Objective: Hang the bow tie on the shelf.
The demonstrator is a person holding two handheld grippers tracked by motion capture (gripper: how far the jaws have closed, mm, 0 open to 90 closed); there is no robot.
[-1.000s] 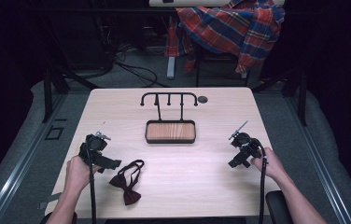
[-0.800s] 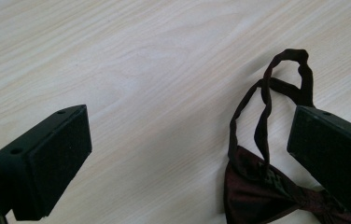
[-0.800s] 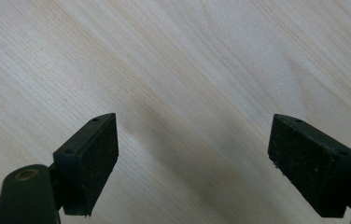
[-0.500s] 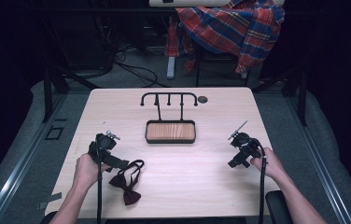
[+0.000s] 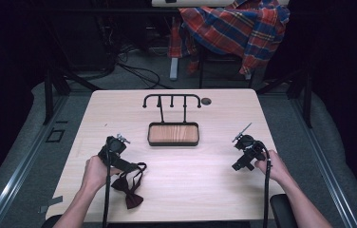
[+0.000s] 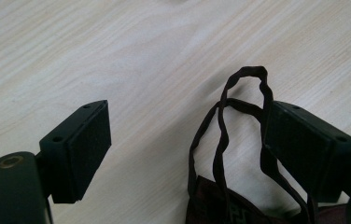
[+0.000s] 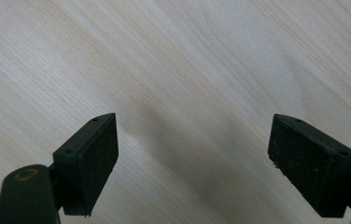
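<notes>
Between the jaws of the left gripper [image 6: 183,154] lies the bow tie's [image 5: 128,189] strap [image 6: 220,140], flat on the worktop [image 5: 205,180]; the jaws have just been closing but clamp nothing yet, so the pickup is only beginning. Farther off, the stand [image 5: 172,118] waits bare, and the right gripper [image 7: 192,163] hangs open, idle.

left gripper [image 5: 128,166] jaws just closing, gaping; right gripper [image 5: 239,164] jaws wide.

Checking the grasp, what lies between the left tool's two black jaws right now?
In the left gripper view, the dark maroon bow tie's thin strap loop lies between them on the pale wooden table.
</notes>
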